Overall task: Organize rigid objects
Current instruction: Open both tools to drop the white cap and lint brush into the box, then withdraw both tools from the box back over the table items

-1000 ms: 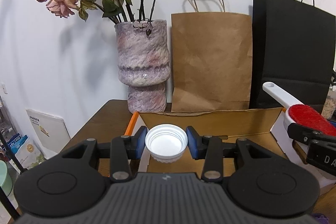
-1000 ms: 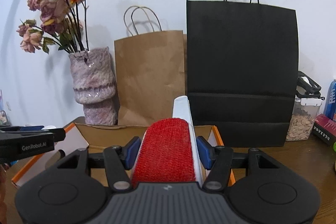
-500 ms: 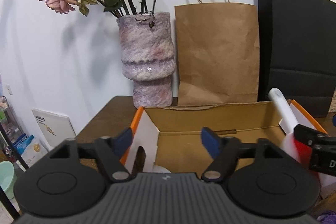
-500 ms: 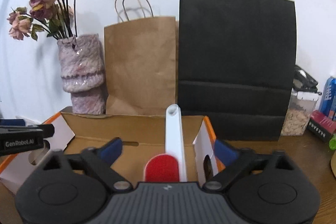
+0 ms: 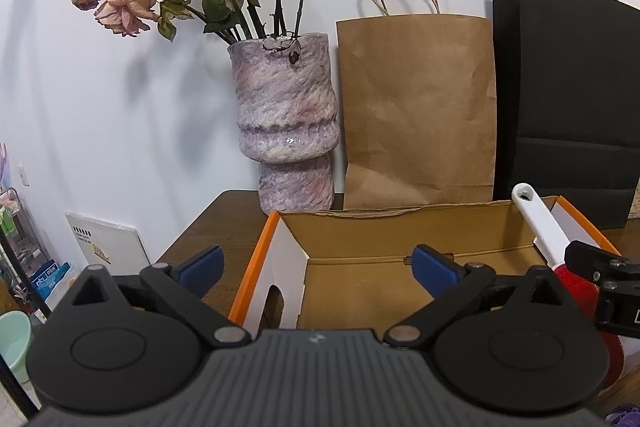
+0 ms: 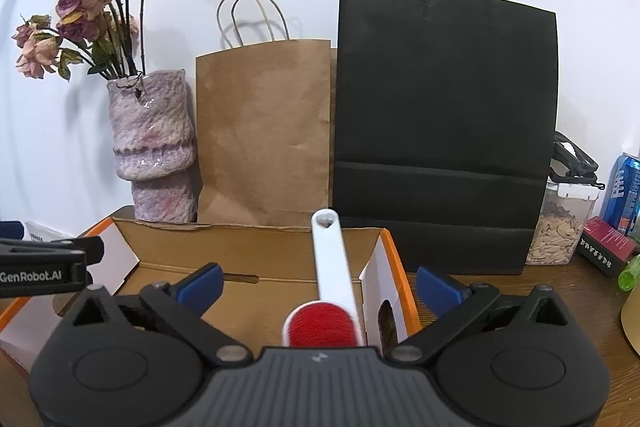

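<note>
Left gripper (image 5: 318, 265): jaws spread wide, blue pads well apart, nothing between them. They straddle the near left corner of the cardboard box (image 5: 400, 239); the box's orange-edged left wall rises between the pads, with its white inner flap and arched cut-out just ahead of the gripper body. Box floor ahead of the jaws is bare brown cardboard where visible. The white cap does not show in this view; the gripper body hides the near part of the box floor.

Right gripper (image 6: 318, 281): jaws also spread wide, gripping nothing. Lint brush (image 6: 334, 267) lies in the gap between the pads, touching neither. Its red bristle head sits closest to the gripper body; its white handle runs forward, and its tip, with a heart-shaped hole, rises past the box's far wall. The brush sits inside the right end of the box, near the right wall.

Beyond the jaws, past the far wall of the box, on the wooden surface (image 5: 224, 227): mottled purple vase (image 5: 286, 123) with dried roses, brown paper bag (image 6: 264, 131), black paper bag (image 6: 444, 123), standing side by side against the white wall. To the right of the right jaws: a clear container of seeds (image 6: 560, 223) and a blue can (image 6: 624, 191).
</note>
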Motion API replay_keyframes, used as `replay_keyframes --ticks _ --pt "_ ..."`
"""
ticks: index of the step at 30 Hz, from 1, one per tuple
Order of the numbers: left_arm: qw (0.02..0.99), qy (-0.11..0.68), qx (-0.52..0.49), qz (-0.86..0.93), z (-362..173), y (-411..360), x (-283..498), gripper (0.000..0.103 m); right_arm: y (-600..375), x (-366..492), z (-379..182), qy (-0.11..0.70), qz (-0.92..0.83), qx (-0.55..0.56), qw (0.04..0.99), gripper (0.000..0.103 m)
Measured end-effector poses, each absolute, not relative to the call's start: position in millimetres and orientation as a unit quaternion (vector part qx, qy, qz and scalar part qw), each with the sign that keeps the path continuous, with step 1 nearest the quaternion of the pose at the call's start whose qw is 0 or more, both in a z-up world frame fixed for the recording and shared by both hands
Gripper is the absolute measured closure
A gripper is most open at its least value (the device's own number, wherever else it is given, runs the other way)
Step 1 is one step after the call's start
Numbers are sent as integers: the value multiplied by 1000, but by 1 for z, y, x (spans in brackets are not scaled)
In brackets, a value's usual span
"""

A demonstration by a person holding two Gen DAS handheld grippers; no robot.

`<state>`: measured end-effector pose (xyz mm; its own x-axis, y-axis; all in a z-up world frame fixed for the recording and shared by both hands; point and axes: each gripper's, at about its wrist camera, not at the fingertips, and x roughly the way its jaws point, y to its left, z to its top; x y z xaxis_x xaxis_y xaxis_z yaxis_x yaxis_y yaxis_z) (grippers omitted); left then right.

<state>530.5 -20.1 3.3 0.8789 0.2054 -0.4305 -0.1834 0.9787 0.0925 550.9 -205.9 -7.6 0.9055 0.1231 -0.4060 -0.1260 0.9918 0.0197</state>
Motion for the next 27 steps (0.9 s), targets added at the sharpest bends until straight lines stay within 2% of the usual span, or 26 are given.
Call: replay_keyframes --ticks 27 --pt "974 211 8 86 19 -19 485 0 -221 497 16 185 54 3 981 0"
